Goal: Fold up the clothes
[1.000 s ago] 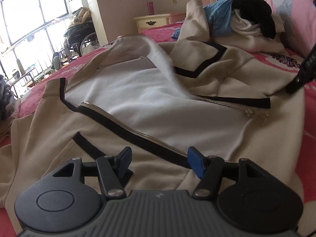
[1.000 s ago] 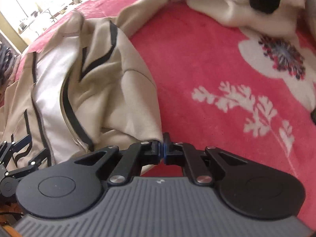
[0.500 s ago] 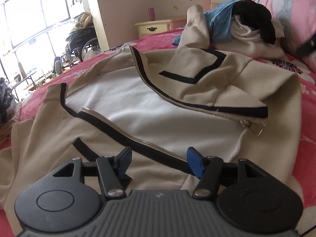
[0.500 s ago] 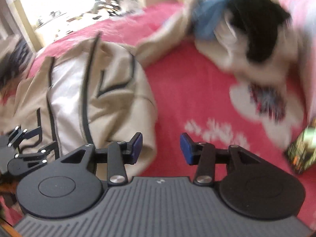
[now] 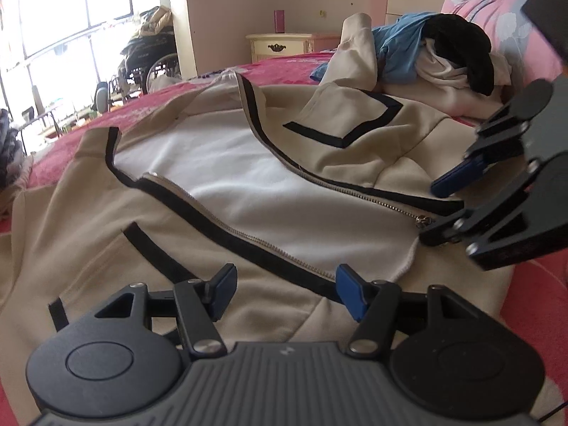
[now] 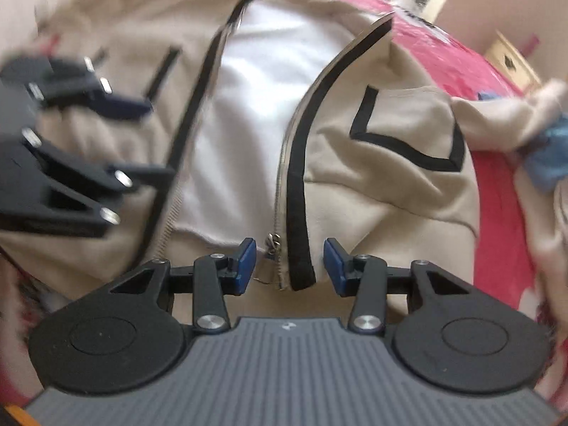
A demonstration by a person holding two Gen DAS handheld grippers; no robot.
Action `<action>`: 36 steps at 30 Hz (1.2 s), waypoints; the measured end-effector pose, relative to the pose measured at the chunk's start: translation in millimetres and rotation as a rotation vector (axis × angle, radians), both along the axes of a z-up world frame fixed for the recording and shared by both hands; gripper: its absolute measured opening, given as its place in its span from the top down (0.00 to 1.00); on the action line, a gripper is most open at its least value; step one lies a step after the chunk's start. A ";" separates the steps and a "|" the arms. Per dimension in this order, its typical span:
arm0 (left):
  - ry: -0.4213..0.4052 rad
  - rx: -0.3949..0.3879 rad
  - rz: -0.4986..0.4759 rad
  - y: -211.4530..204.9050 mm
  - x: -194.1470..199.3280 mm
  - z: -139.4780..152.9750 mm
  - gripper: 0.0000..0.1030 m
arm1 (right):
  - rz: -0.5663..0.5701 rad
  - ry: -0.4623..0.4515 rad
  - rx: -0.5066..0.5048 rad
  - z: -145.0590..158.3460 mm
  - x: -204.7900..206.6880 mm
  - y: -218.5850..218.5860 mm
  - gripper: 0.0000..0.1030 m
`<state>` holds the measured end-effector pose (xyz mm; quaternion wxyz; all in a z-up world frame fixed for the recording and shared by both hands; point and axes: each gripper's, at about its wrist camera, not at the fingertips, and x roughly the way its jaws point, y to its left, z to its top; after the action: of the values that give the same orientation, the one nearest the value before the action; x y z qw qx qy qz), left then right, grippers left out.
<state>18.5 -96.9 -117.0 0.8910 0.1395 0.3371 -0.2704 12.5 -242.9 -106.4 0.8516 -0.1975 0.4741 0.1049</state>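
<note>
Beige zip jacket [image 5: 177,220] spread open on my red bedspread [image 5: 284,67], white lining up, my left gripper [image 5: 285,289] jaws apart above its hem, my right gripper [image 6: 289,261] jaws apart either side of the jacket's zipper pull [image 6: 271,243], clothes pile [image 5: 436,53] beyond the jacket.

Beige jacket [image 5: 106,220] showing black trim and white lining [image 5: 248,177], lying on a red-pink bedspread [image 5: 284,65] with what's looking like a white flower print. Beyond the jacket, clothes pile [image 5: 436,53] showing blue, black, white. Gripper pads [image 5: 349,293] showing blue on black fingers. Pillow [image 5: 497,10] showing pink, pale floral.
</note>
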 end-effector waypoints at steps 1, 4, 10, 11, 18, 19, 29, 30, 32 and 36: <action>0.005 -0.006 0.004 0.3 0.4 -1.4 0.39 | 0.002 0.001 -0.003 -1.2 0.9 -1.3 0.61; 0.022 -0.026 0.014 2.2 1.9 -5.4 0.38 | -0.011 -0.008 -0.001 1.4 2.7 -6.7 0.77; 0.045 -0.059 0.023 10.3 4.4 -7.9 0.38 | -0.084 -0.056 0.156 50.4 -3.0 -27.3 0.80; 0.054 -0.068 0.020 13.1 4.6 -6.8 0.38 | -0.078 -0.055 0.198 60.6 -5.2 -29.3 0.80; 0.095 -0.119 0.008 37.7 2.1 5.1 0.38 | 0.077 0.045 0.279 72.1 -19.8 -9.5 0.82; 0.095 -0.121 0.011 41.8 1.4 7.5 0.38 | 0.098 0.062 0.269 66.9 -21.3 -4.5 0.82; 0.086 -0.115 0.004 61.5 -5.7 20.8 0.38 | 0.227 0.165 0.076 20.1 -37.3 33.5 0.81; 0.088 -0.109 -0.008 62.2 -7.7 20.9 0.38 | 0.216 0.191 0.068 15.6 -36.0 33.0 0.77; 0.091 -0.093 -0.036 64.7 -15.3 21.5 0.38 | 0.179 0.207 0.052 14.2 -36.7 30.4 0.74; 0.117 -0.066 -0.072 79.2 -36.1 22.5 0.38 | 0.043 0.183 0.291 46.6 -39.1 1.3 0.73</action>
<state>-17.6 -17.7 -94.4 0.8635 0.1062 0.3743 -0.3208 -26.6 -241.5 -59.8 0.8220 -0.0717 0.5252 0.2083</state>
